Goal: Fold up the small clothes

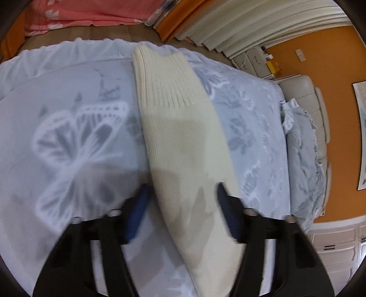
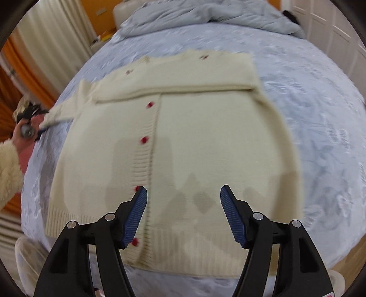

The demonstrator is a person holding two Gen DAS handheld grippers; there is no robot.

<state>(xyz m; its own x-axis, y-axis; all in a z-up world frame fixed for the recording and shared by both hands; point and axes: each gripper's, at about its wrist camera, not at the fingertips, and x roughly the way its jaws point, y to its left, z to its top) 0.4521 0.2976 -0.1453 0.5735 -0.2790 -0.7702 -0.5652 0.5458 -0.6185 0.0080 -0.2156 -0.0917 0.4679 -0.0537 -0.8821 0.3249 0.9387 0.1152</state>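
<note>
Blue-padded left gripper (image 1: 181,203) at frame bottom, fingers wide apart, straddling a cream sleeve (image 1: 180,128) that runs up to its ribbed cuff at upper centre. Right gripper (image 2: 183,205) also wide, holding nothing, hovering over the cream cardigan (image 2: 183,141) spread mid-frame on the blue butterfly bedsheet (image 1: 68,137); red buttons (image 2: 144,139) down its placket, one sleeve folded across the top. Only the right view shows the person's left hand (image 2: 25,134) at the left edge. Crumpled blue duvet (image 2: 205,16) at top. No containers visible.
</note>
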